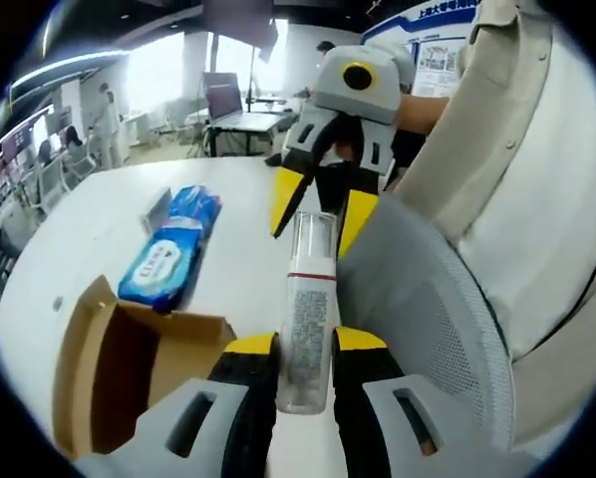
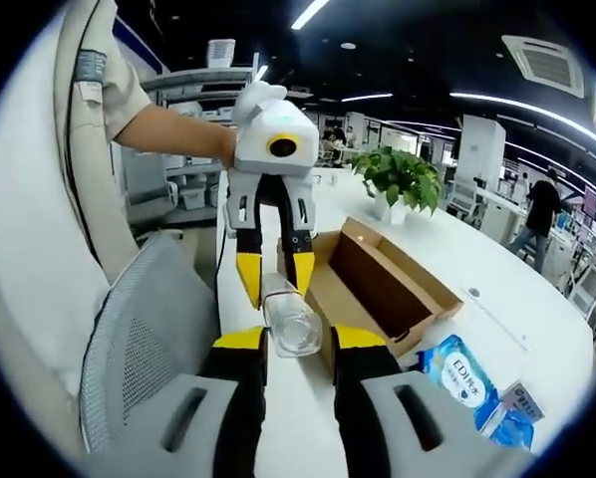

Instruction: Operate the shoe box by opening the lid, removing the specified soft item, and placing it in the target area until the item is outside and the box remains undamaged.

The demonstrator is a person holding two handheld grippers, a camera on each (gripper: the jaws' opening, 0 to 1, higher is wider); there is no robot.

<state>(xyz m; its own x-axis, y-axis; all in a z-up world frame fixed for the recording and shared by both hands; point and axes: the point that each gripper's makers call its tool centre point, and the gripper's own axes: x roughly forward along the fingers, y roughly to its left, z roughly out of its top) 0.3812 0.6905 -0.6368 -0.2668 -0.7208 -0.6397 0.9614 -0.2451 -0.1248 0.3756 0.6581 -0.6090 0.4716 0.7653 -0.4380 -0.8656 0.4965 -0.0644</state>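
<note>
Yellow-tipped left gripper (image 1: 305,344) holds a clear bottle (image 1: 308,309) by one end; the right gripper (image 2: 300,339) clamps the other.

White table (image 1: 99,224) carries the open brown shoe box (image 1: 129,368), its lid flap raised, with a grey mesh chair back (image 1: 428,309) close beside the grippers. Blue soft tissue pack (image 1: 168,254) lies on the table just beyond the box, outside it, a second blue pack (image 1: 193,204) near it. Between both grippers the bottle, with a printed label and red band, hangs above the table edge. A potted green plant (image 2: 403,179) stands farther back.
</note>
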